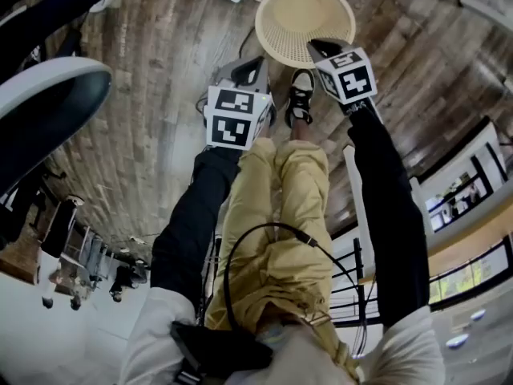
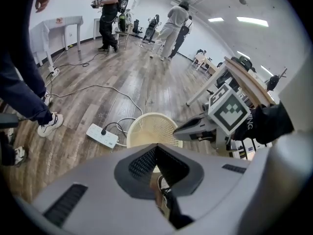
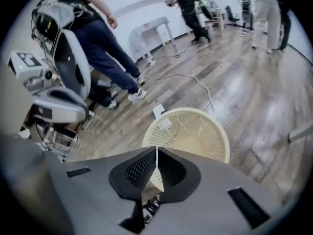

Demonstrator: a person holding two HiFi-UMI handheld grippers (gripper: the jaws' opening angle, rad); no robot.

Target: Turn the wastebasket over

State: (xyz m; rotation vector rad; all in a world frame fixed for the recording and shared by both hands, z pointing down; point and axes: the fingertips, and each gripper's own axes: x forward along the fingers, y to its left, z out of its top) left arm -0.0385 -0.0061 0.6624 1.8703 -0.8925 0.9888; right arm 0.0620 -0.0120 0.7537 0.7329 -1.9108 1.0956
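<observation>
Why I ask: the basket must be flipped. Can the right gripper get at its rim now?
Probably yes: the right gripper hangs just over the basket at its near rim, with nothing between them. Its jaws are together, though, so they would need to open first.

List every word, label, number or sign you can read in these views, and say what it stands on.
No text reads with certainty.
Left marker cube and right marker cube: black-and-white square patterns only, no letters.
Black sleeve: white print, partly hidden and too blurred to read.
White table: small red mark, too small to read.
</observation>
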